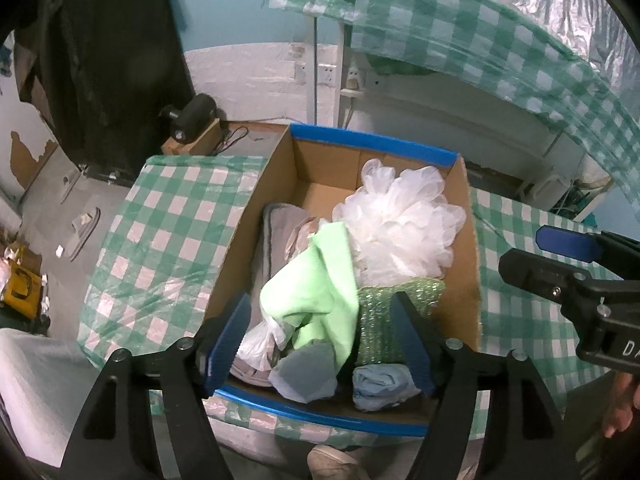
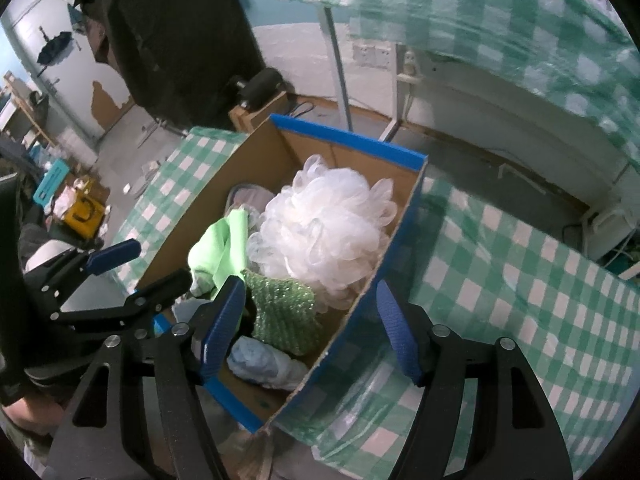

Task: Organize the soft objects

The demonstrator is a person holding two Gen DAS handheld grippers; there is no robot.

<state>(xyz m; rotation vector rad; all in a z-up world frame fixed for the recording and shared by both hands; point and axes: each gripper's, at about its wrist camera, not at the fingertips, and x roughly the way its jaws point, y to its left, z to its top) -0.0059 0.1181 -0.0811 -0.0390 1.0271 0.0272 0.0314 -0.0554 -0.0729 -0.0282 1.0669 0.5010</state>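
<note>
Hovering over the cardboard box (image 1: 280,168), each hand-held gripper spread, empty: left (image 1: 320,340), right (image 2: 310,330).

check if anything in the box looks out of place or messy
Nothing is spilled or damaged. The cardboard box holds a loose pile: the white bath pouf, light green cloth, glittery green scrubber and pale blue cloth, heaped rather than folded.

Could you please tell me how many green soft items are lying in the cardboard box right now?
2: a light green cloth at the middle, and a sparkly green scrubber beside it, below the white mesh pouf. More may be buried underneath.
</note>
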